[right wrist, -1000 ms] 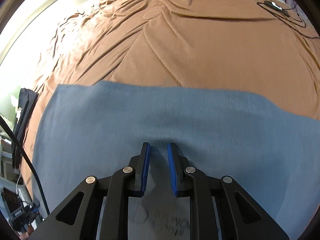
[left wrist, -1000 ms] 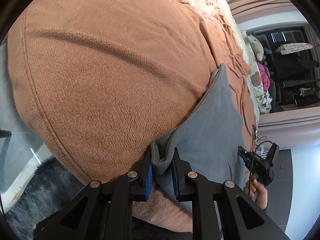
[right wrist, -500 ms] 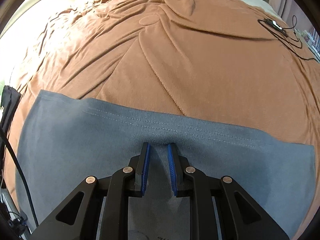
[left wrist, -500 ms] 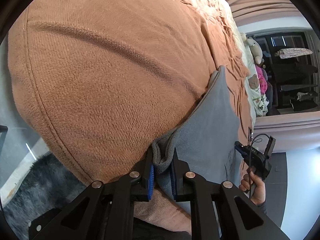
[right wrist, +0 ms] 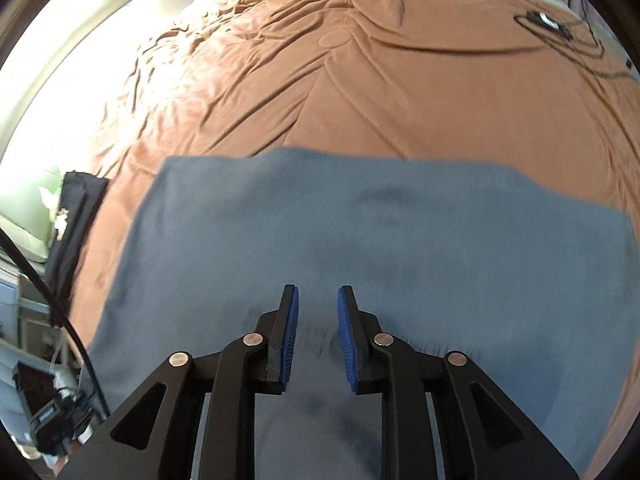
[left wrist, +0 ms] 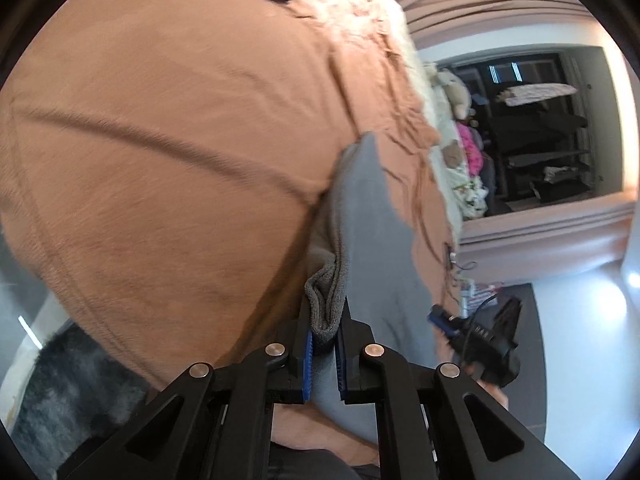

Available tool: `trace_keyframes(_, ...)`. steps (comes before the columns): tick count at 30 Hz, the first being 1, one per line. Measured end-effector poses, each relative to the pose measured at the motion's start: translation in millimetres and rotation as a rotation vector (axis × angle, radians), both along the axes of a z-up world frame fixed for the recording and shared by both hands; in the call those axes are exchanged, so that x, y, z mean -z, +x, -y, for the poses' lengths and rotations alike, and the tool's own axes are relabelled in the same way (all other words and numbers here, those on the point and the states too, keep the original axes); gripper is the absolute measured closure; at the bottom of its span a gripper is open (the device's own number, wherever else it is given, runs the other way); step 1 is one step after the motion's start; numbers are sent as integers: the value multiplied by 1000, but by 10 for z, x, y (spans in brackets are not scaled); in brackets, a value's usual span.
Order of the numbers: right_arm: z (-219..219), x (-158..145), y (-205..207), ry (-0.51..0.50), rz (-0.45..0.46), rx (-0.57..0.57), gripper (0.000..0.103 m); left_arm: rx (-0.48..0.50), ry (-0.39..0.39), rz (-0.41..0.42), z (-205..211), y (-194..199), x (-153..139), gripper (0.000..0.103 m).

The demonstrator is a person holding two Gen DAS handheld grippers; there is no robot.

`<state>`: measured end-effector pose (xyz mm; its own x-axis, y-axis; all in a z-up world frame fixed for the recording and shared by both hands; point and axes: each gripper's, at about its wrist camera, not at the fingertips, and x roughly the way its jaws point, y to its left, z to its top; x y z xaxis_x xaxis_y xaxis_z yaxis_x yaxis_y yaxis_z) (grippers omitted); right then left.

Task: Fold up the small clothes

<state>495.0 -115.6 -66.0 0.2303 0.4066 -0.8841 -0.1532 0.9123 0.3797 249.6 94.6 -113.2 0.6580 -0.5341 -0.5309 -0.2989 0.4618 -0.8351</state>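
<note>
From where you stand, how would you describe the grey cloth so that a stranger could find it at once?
Look at the big bed under the brown blanket. On its near side lies the grey garment, flat and smooth, with one bunched edge pinched in the left tool, whose jaws are closing on it. It is the only grey piece on the brown; the black cable lies far off.

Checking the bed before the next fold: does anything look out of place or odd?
A black cable with a small device lies loose on the brown blanket, beyond the grey garment. Otherwise nothing stands out.
</note>
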Motion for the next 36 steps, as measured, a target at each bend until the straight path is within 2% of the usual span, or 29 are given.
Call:
trace_keyframes(2,89,-56,-117,35,-2,16,66,16,-8,28,20,31,-70,94)
trace_keyframes(3,119,-77,-170,43,2,25,64,24,-10,41,34,46,-104,94)
trace_keyframes(13,469,-331,-801,59,50,82,64,61,-31,129,151,136,-356,94)
trace_keyframes(21,650,-296,-1237,98,41,117,64,82,-23,170,247,181,-586,94)
trace_keyframes(28,764,-147,-1509,150,6,153,72,119,-13,199,362,226,-767,94)
trace_keyframes(32,806,-120,-1610,179,32,175,84,138,-7,210,406,290,-850,94)
trace_keyframes(36,804,-47,-1711,213,28,177,85,165,8,217,489,369,-925,94)
